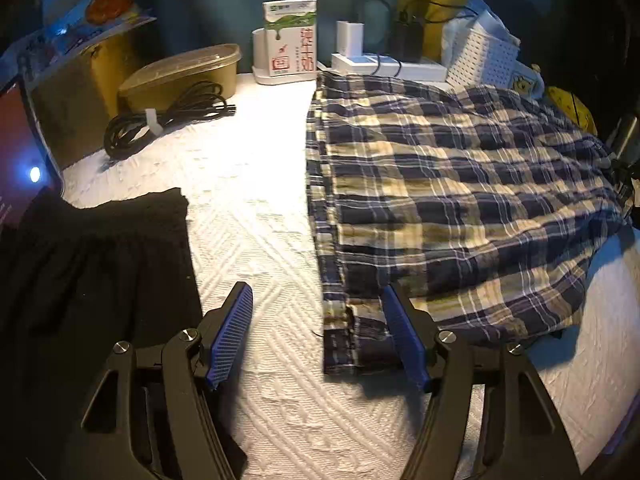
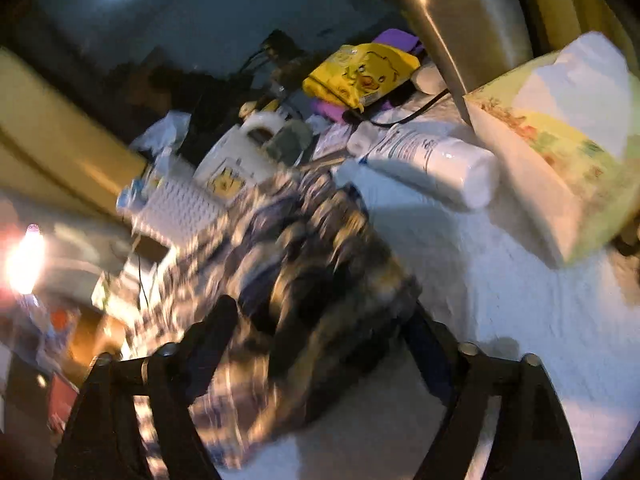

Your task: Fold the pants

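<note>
The blue and cream plaid pants [image 1: 440, 184] lie spread on the white textured cover [image 1: 248, 200], filling the right half of the left wrist view. My left gripper [image 1: 316, 292] hangs open just above the pants' near left corner. Its right pad [image 1: 404, 332] is over the hem and its left pad [image 1: 232, 332] over bare cover. The right wrist view is blurred and tilted. There my right gripper [image 2: 320, 308] has its jaws wide apart over a bunched part of the plaid pants [image 2: 312, 240], and I see no grip on the fabric.
A black garment [image 1: 92, 264] lies at the near left. Along the back stand a lidded tub [image 1: 188, 72], a coiled black cable [image 1: 168, 116], a milk carton [image 1: 290, 36] and a power strip [image 1: 388, 66]. Right of the pants lie a white bottle [image 2: 432, 160], a tissue box [image 2: 560, 168] and a yellow packet [image 2: 360, 72].
</note>
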Tool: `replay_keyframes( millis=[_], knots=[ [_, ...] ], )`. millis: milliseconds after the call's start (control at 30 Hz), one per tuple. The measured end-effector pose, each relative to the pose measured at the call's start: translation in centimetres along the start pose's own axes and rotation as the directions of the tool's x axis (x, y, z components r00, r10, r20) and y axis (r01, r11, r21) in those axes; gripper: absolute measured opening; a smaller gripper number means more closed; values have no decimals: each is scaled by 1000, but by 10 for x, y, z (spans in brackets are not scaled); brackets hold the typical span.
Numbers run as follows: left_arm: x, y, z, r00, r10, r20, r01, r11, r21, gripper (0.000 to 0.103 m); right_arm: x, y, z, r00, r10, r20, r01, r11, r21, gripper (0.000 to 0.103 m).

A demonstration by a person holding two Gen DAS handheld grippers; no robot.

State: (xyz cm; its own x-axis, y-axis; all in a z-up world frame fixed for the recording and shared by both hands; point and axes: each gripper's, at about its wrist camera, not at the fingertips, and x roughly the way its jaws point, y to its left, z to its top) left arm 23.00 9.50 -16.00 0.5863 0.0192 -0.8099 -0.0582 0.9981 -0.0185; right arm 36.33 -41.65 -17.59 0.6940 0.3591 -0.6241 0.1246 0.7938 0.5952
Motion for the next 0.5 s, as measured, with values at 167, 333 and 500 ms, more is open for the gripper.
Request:
replay_keyframes(
  millis=[167,333,500],
  knots=[
    [-21,14,8,998,0,64,3,999,-48,67,15,-10,10,999,40,-10,-39,996,78,37],
    [-40,21,18,993,5,119,1,999,-48,67,0,6,5,999,2,41,-2,1000,8,31],
    [-51,22,27,987,-12,163,15,1000,-20,67,-24,32,4,994,-26,102,35,996,-79,31]
  ],
)
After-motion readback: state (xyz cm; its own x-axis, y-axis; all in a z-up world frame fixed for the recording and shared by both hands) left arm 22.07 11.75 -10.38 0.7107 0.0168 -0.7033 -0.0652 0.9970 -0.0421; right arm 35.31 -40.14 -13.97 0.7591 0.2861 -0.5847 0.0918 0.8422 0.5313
